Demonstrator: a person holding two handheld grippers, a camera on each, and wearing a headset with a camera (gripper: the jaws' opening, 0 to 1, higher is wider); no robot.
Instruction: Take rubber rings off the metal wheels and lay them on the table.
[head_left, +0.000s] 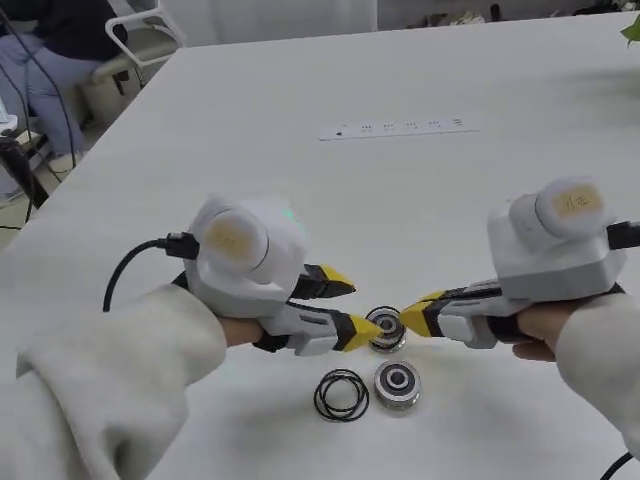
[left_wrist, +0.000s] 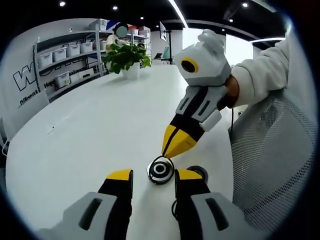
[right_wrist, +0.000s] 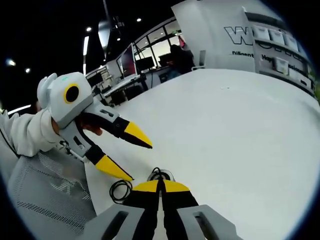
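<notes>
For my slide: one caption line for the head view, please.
Left gripper open, right gripper shut, at a metal wheel; rubber rings and second wheel nearby.

Head view looks down; opposed gripper views closely share the wheel.

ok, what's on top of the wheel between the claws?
Right claw, shut on a black rubber ring looped up from the wheel. The wheel's rim under the tips is covered.

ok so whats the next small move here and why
Probably close the left gripper on the far wheel to steady it. Its jaws stand open either side of it, while the right gripper, shut, seems to pinch that wheel's ring, ready to pull it free.
</notes>
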